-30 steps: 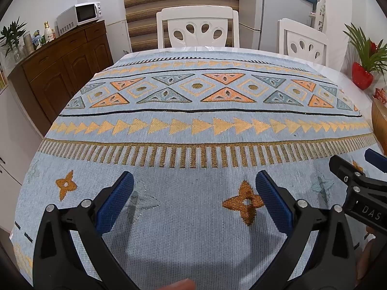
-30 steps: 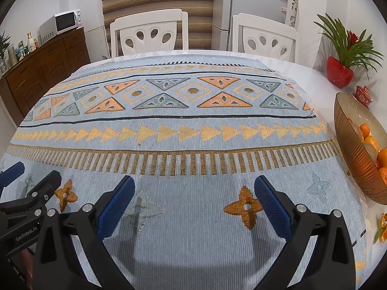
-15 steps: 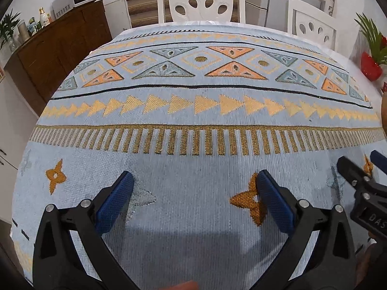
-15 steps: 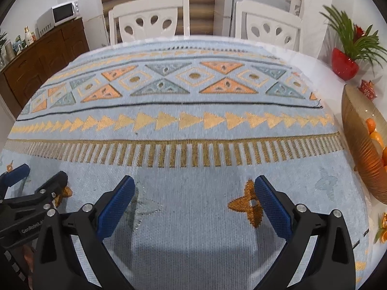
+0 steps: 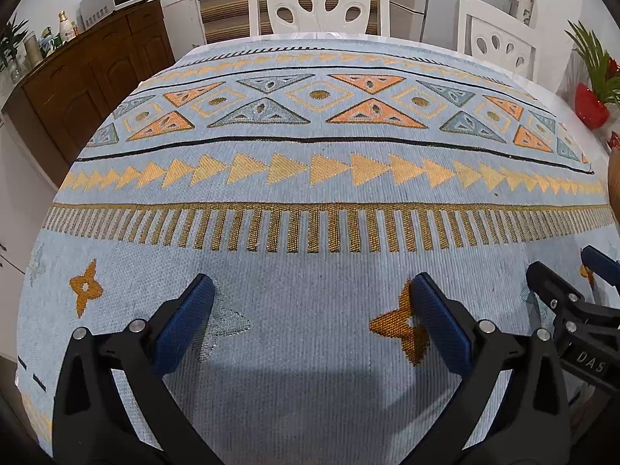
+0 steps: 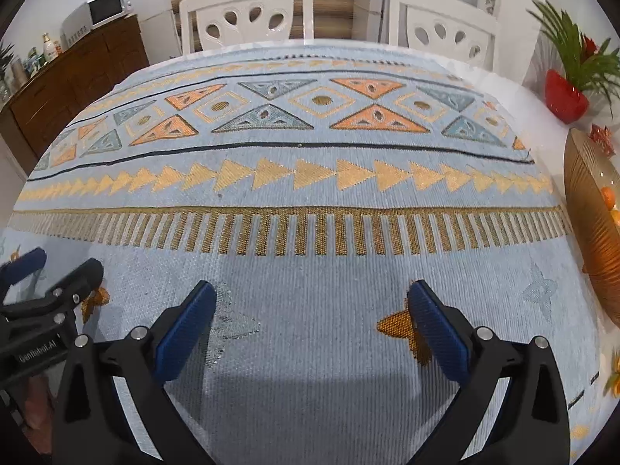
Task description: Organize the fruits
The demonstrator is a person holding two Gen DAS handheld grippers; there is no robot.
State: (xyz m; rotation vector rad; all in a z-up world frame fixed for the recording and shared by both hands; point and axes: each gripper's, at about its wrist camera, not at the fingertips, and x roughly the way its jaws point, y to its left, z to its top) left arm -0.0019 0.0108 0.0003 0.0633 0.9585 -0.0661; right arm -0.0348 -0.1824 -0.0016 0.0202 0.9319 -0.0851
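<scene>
The room is evenly and brightly lit from overhead. A soft grey shadow lies on the patterned tablecloth (image 5: 310, 232) at its near edge, between the black arms, in both views. Glare shines off the white chair back (image 5: 321, 4) at the far side and off the red vase (image 6: 564, 97) on the right. Both views bulge strongly, bending the cloth's stripes, with black corners. Focus is sharp at the centre, softer toward the rim.

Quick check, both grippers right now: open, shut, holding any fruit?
Left gripper: open, jaws spread wide over the tablecloth, holding nothing.
Right gripper: open, jaws spread wide, holding nothing.
</scene>
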